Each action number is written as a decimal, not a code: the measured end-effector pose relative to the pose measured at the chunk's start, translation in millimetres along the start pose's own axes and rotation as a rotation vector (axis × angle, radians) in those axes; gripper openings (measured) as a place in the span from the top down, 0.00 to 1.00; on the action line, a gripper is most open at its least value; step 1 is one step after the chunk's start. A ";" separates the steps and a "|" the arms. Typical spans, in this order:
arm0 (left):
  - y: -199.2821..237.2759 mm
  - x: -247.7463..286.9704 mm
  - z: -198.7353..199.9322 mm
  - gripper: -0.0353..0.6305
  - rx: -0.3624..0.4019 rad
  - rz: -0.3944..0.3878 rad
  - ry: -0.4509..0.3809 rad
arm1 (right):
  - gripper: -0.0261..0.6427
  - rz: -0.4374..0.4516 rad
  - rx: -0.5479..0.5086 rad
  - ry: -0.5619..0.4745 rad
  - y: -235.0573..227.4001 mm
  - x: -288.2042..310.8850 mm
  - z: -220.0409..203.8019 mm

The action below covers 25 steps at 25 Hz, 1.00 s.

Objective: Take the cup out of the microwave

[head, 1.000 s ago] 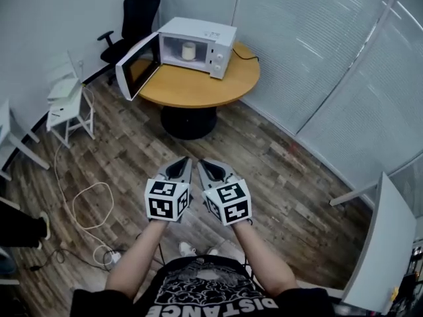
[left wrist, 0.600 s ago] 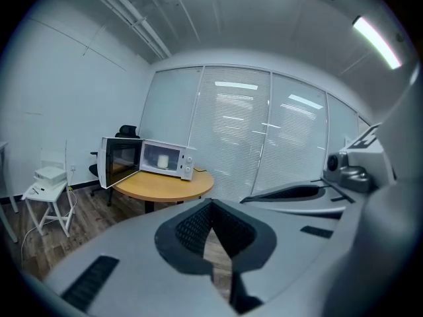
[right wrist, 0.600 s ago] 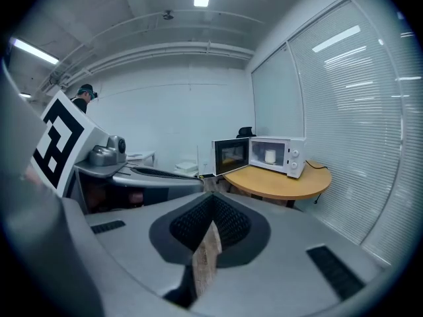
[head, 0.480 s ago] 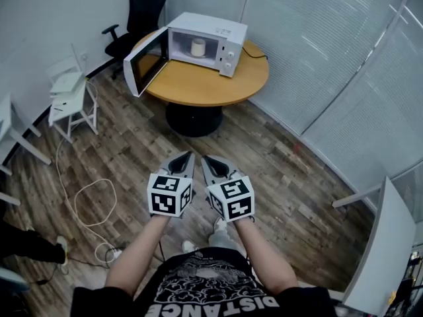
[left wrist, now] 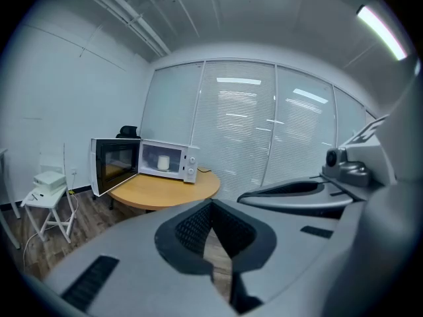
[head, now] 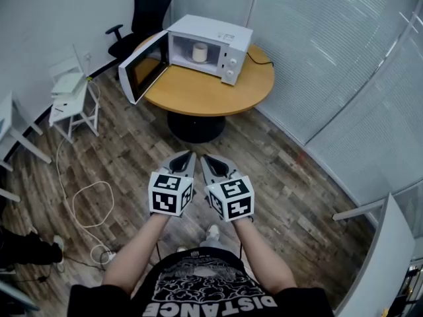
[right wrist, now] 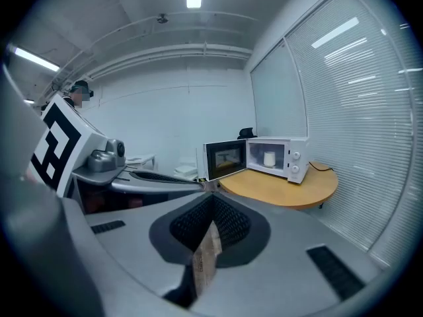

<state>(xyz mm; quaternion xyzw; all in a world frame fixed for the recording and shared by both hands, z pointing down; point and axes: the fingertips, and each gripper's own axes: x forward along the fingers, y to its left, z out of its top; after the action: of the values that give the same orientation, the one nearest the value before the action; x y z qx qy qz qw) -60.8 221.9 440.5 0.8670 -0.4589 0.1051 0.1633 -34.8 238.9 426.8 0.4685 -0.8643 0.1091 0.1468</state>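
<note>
Microwave [head: 221, 33] looms nearer, cup [head: 199, 51] inside, well ahead of closed left tongs [head: 186, 156] and right tongs [head: 204, 158].

Bare wood floor [head: 264, 170] runs up to the round table [head: 205, 96]. The microwave [head: 211, 28] has its door [head: 140, 71] swung wide to the left, jutting past the table's edge, so the cavity mouth in front of the cup [head: 199, 51] is open. A white stool [head: 69, 101] and a looped cable [head: 86, 203] crowd the left; the blinds wall [head: 317, 58] closes the right.
</note>
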 end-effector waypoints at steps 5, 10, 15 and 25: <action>-5.5 42.8 11.9 0.93 -0.007 0.016 0.003 | 0.94 0.018 0.003 0.001 -41.9 11.8 5.5; -12.1 81.8 20.0 0.93 -0.005 0.041 0.016 | 0.94 0.041 0.012 0.002 -83.8 21.8 8.7; -19.6 115.1 29.2 0.93 -0.002 0.072 0.017 | 0.94 0.082 0.008 0.001 -114.7 29.9 10.1; -25.5 162.0 39.2 0.93 -0.008 0.104 0.024 | 0.94 0.116 0.003 0.001 -161.5 44.2 15.2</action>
<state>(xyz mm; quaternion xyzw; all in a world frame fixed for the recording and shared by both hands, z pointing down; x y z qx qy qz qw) 51.8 97.1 453.3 0.8400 -0.5019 0.1219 0.1663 76.0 112.9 436.6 0.4179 -0.8897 0.1187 0.1400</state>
